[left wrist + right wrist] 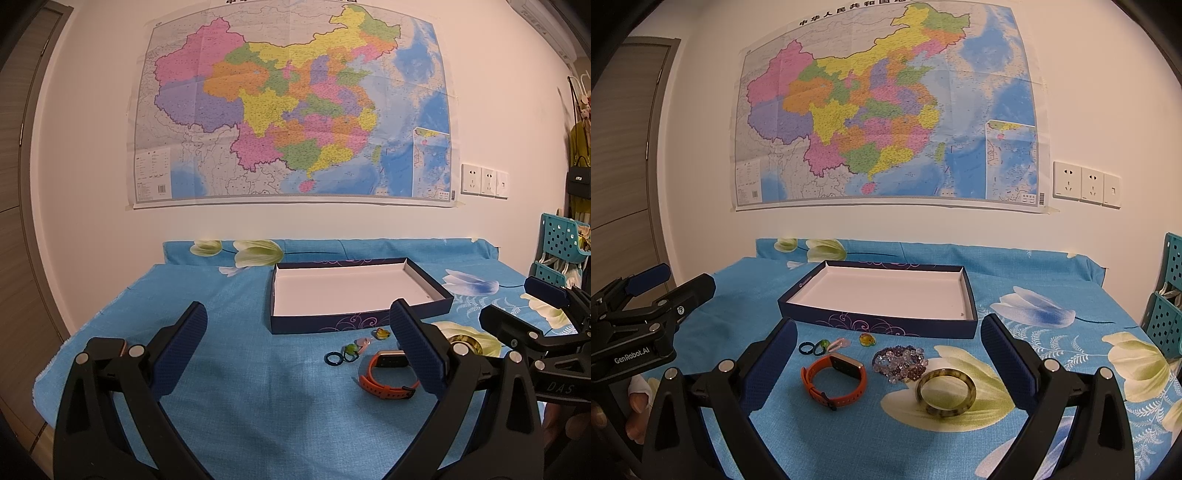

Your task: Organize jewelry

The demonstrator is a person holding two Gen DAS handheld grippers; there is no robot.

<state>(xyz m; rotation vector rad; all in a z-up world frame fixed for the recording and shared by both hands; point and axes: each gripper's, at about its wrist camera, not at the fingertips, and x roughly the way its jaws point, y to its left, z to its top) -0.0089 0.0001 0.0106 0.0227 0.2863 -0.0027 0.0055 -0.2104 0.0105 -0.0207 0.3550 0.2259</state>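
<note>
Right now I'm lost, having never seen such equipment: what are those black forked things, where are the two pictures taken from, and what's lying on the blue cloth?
They are hand-held tongs, one per hand, each with a camera looking along its two fingers. One picture comes from the left tongs, the other from the right tongs. Both are open and hold nothing. On the flowered cloth sits an empty dark blue box. In front of it lie an orange watch, a mottled bangle, a beaded bracelet, a dark ring, a green ring and a small amber piece.
</note>
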